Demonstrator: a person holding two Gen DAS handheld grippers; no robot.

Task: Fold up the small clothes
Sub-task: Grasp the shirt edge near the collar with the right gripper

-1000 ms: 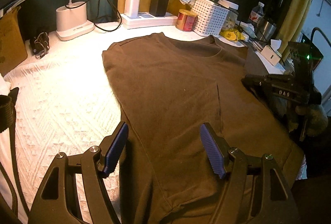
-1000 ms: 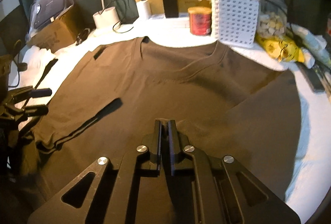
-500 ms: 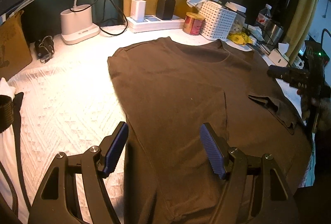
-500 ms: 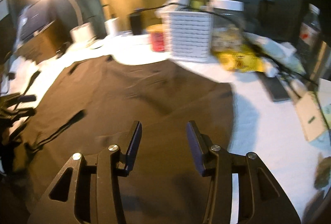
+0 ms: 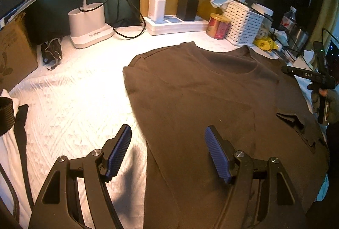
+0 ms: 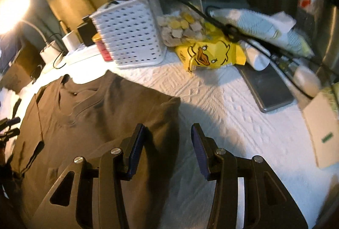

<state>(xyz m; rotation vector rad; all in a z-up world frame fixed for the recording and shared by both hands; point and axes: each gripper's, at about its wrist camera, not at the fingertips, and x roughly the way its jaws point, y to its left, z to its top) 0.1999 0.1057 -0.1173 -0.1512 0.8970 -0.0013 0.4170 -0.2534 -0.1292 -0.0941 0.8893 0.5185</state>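
A brown T-shirt (image 5: 211, 102) lies flat on the white textured cover (image 5: 74, 106), neck toward the clutter at the back. Its right sleeve (image 5: 292, 121) is folded in over the body. My left gripper (image 5: 167, 133) hangs open above the shirt's near left edge, one finger over the cover and one over the cloth, with nothing between them. My right gripper (image 6: 167, 129) is open and empty too, straddling the shirt's (image 6: 95, 119) right edge. At the far left of the right wrist view the left gripper (image 6: 10, 127) shows small.
Along the back stand a lamp base (image 5: 89, 23), a power strip (image 5: 175, 25) with chargers and cables, a red can (image 5: 218, 25) and a white basket (image 6: 129, 38). A yellow duck bag (image 6: 209, 53), a jar, a grey tablet (image 6: 269, 89) and a white box (image 6: 322, 129) crowd the right.
My right gripper went from shut to open, left the sleeve lying folded on the shirt, and swung right to the shirt's right edge. The left gripper drifted slightly and stayed open.
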